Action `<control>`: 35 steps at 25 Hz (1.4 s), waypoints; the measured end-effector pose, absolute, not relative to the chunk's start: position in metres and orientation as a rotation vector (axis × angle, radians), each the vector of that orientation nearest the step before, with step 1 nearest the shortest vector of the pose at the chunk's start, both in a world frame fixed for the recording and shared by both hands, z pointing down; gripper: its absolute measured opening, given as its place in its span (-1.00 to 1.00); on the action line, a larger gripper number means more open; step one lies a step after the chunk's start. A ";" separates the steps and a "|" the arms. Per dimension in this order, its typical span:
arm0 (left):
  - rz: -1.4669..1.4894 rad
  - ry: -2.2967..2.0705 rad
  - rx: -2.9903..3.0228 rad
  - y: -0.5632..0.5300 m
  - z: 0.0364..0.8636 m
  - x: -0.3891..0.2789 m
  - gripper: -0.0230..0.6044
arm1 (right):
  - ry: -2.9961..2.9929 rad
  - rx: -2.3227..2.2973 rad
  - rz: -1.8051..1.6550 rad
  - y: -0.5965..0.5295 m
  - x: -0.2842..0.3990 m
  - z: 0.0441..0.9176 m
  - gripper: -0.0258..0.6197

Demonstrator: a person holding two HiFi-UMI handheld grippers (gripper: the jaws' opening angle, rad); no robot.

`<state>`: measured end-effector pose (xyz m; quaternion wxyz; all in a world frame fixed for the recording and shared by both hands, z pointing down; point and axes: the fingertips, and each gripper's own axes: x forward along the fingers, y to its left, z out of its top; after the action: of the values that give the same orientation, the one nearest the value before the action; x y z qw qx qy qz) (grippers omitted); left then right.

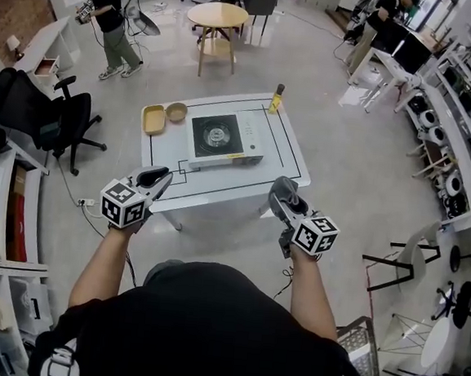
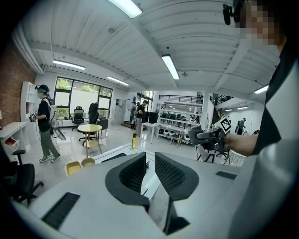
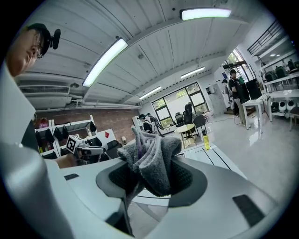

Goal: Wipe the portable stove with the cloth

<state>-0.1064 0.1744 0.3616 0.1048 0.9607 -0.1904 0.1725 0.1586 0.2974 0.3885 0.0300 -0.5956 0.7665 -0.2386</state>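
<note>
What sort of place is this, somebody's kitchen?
Probably a lab or open workshop, not a kitchen: the portable stove sits on a line-marked white table, with office chairs and shelves of equipment around it.

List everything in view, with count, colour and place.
table: 1, white, centre
portable stove: 1, white with black top, mid-table
tray: 1, yellow, table's far-left part
bowl: 1, tan, beside tray
bottle: 1, yellow, table's far-right corner
round table: 1, wooden, beyond
office chair: 1, black, left
person: 1, dark top, far left
cloth: 1, grey, in right hand-held gripper
left hand-held gripper: 1, grey, jaws apart, empty
right hand-held gripper: 1, grey, shut on cloth
</note>
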 end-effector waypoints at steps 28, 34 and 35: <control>0.485 -0.460 2.805 0.024 0.391 -0.051 -0.69 | 2.358 -1.959 -0.761 0.162 0.195 0.407 -0.27; 0.470 -0.459 2.807 -0.035 0.389 -0.045 -0.69 | 2.351 -1.962 -0.746 0.102 0.199 0.406 -0.27; 0.468 -0.456 2.805 -0.044 0.390 -0.045 -0.69 | 2.352 -1.963 -0.747 0.093 0.199 0.407 -0.27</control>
<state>-0.0454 -0.0440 0.3903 0.1304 0.9656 -0.1568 0.1613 0.1994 0.0930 0.4070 -0.0060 -0.6226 0.7458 -0.2370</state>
